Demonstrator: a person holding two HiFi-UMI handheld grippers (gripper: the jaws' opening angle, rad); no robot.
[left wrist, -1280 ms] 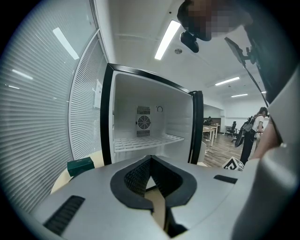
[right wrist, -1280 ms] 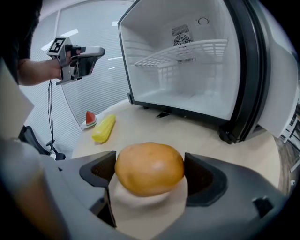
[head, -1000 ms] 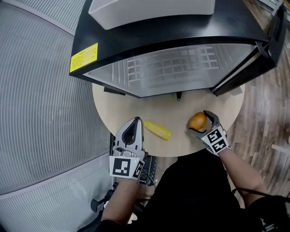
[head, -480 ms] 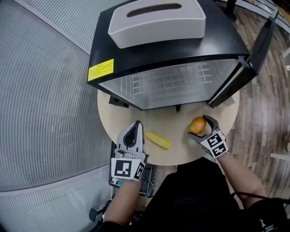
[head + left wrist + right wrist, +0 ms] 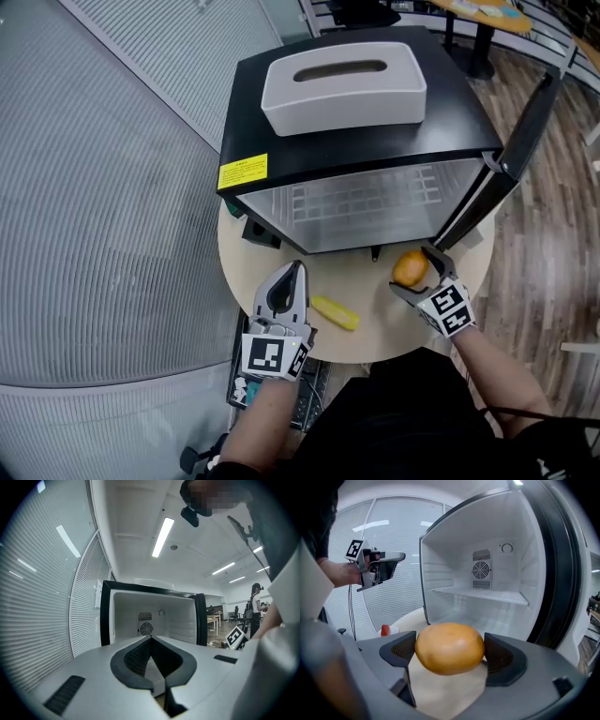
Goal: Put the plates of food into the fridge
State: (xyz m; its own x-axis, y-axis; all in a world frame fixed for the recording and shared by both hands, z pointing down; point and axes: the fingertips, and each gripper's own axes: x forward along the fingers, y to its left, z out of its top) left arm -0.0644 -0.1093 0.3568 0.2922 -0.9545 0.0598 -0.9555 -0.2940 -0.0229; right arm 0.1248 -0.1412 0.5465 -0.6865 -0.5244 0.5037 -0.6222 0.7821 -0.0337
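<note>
The left hand-held gripper (image 5: pixel 297 272) hovers over the left part of the round worktop (image 5: pixel 370 323), jaws closed together and holding nothing; its own view (image 5: pixel 151 641) looks over the joined tips into the white inside of the fridge (image 5: pixel 154 616). Its tip is now ahead of the yellow food piece (image 5: pixel 335 313) just to its right, whereas a second ago it was level with that piece's far end. The piece lies flat on the worktop, apart from both grippers.

Behind them, the black fridge (image 5: pixel 375 159) stands on the worktop with a white box (image 5: pixel 343 86) on top. Both now show whole in the head view, which earlier cut off the box. The door (image 5: pixel 511 155) is swung open at the right.

The right hand-held gripper (image 5: pixel 415 272) is clamped on an orange fruit (image 5: pixel 410 267), one jaw on each side (image 5: pixel 449 648). The fruit is held off the worktop, closer to the fridge opening than a second ago, and the shelf (image 5: pixel 480 595) lies straight beyond it.
</note>
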